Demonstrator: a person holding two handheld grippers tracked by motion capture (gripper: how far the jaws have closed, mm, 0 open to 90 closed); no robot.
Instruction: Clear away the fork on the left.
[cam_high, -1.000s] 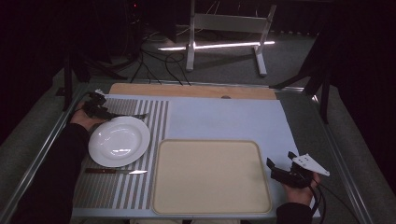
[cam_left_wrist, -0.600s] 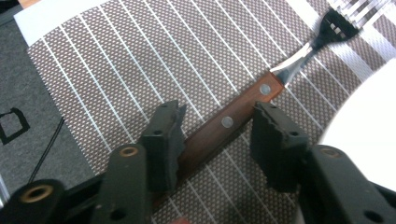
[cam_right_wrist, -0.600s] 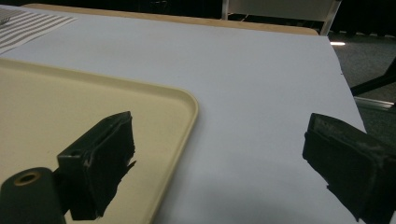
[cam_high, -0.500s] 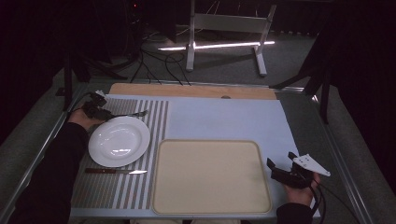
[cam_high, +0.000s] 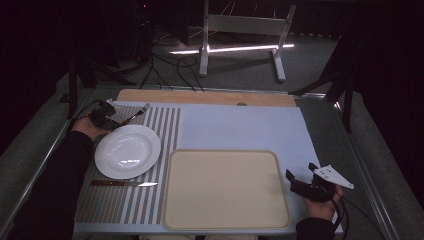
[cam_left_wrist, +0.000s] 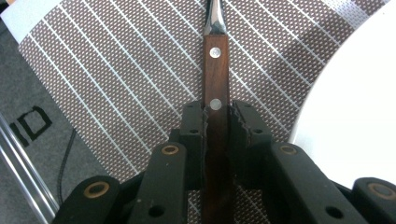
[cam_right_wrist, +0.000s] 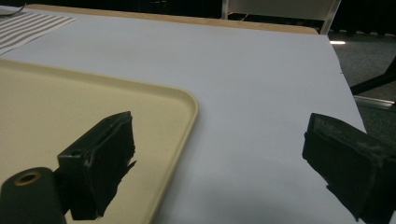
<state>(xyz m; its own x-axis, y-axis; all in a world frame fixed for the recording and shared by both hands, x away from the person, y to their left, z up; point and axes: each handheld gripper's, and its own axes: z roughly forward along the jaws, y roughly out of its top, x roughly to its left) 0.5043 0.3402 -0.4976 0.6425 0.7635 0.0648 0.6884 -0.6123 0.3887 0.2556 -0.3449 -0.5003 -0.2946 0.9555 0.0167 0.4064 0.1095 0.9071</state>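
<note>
Two grippers we hold — our left gripper (cam_left_wrist: 217, 119) squeezes the fork (cam_left_wrist: 215, 70) by its wooden handle, pointing straight ahead beside the plate (cam_high: 127, 151) — our right gripper (cam_right_wrist: 219, 163) waits wide apart.

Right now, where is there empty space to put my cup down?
The whole beige tray is bare, and so is the pale blue mat behind it. It is crowded on the striped placemat, with the plate, fork, knife and left gripper.

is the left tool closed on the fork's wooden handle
Yes, in the left gripper view the left tool has both jaws pressed against the wooden handle of the fork, over the striped placemat.
</note>
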